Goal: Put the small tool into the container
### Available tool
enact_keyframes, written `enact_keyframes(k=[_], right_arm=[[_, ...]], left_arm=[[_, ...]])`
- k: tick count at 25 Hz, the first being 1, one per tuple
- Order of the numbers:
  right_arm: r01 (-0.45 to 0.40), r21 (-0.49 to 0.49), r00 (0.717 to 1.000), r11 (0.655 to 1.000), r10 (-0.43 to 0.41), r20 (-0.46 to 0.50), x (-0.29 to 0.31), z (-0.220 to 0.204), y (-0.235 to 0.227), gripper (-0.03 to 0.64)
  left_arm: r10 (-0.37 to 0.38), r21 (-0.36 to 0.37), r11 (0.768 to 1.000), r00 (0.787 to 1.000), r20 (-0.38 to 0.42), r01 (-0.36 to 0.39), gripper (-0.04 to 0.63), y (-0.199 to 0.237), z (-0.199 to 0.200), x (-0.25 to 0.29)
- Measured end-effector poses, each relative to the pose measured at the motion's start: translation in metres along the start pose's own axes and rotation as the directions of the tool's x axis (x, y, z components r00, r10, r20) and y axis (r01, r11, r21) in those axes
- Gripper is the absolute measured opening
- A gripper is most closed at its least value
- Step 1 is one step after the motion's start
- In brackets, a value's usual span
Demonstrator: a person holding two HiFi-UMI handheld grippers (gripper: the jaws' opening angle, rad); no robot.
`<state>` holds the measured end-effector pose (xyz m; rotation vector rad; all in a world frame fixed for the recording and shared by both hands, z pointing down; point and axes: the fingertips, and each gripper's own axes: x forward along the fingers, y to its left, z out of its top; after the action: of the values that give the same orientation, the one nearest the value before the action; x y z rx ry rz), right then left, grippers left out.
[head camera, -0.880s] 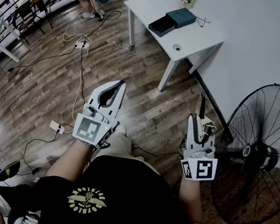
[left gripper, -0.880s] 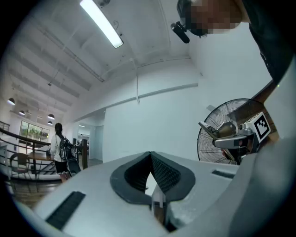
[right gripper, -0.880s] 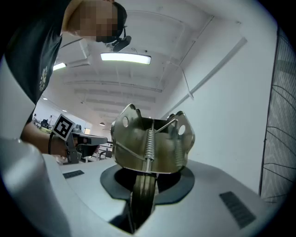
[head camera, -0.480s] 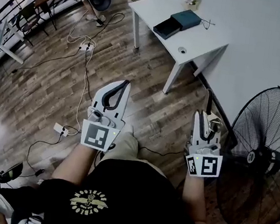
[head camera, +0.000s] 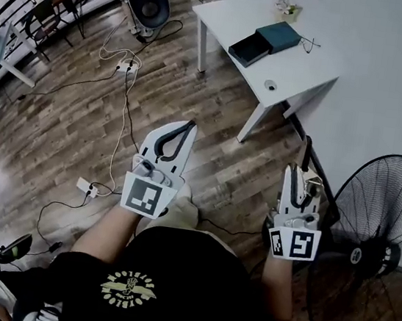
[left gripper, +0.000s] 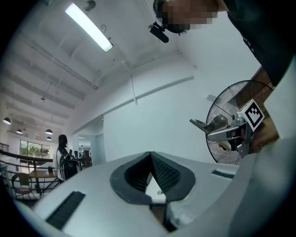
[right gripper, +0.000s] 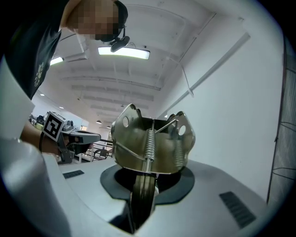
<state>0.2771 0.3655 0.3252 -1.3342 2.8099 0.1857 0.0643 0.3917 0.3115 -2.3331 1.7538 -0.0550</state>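
Right gripper (head camera: 305, 159): you are clamping the small tool (right gripper: 150, 146) by its thin stem, with the sprung metal head standing free.
Left gripper (head camera: 188, 128): jaws are resting together, empty.
Handling: probably stiff, light, slick metal; the stem is offering the surest hold.
Container (head camera: 266, 43): sitting at twelve o'clock on the table (head camera: 309, 78).

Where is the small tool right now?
In the head view's right half, the small tool is clamped in the right gripper, held over the wood floor beside the standing fan, short of the white table.
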Motion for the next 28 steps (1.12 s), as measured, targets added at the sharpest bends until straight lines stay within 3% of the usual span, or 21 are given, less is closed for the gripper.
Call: enact_keyframes(k=[11,28], right_arm=[[-0.029,0.03,0.999,0.999,0.029,-0.021,0.082,-0.018,0.007,0.066],[0.011,0.028,0.999,1.0,-0.01,-0.049,0.172,-0.021,0.011,0.066]], left_arm=[[0.031,-0.028,0.999,0.998,-0.059,-0.033,0.008,0.072,-0.036,0.032],[0.018,-0.061,0.998,0.999,-0.035,-0.02,0.008,0.164,-0.066,0.078]])
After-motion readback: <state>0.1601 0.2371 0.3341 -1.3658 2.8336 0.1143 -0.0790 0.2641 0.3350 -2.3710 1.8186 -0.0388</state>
